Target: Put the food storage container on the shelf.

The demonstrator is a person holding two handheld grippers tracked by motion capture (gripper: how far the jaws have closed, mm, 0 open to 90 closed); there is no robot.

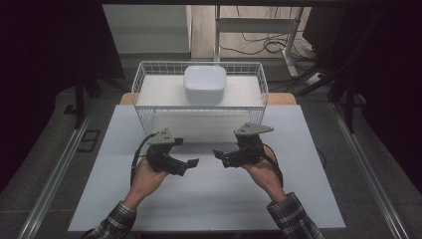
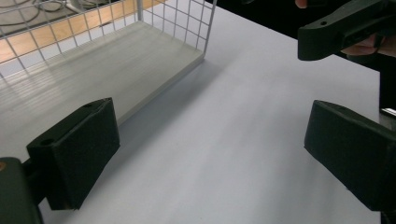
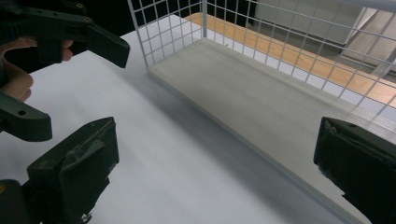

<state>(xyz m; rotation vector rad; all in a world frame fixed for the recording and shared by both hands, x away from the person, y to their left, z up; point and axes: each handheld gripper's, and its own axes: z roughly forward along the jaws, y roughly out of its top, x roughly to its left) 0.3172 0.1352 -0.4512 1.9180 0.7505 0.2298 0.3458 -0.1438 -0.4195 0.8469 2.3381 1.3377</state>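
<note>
A white wire basket [image 1: 144,79] stands at the back middle of the white table mat [image 1: 209,199]. A white square bowl [image 1: 204,83] sits inside it, toward the rear. My left gripper [image 1: 189,167] hovers over the mat in front of the basket, open, with nothing between its jaws. My right gripper [image 1: 220,157] faces it from the right, also open and empty. In the left gripper view my own left gripper [image 2: 210,158] stands wide open over bare mat, with the other gripper [image 2: 345,28] at top right. The right gripper view shows my right gripper [image 3: 215,172] spread beside the basket's corner [image 3: 147,70].
The basket's pale floor board [image 2: 116,60] lies just beyond both grippers. A wooden tabletop edge [image 1: 283,98] shows behind the mat. Dark curtains flank the table, and metal rails [image 1: 54,174] run along both sides. Cables and a white frame [image 1: 259,25] lie on the floor behind.
</note>
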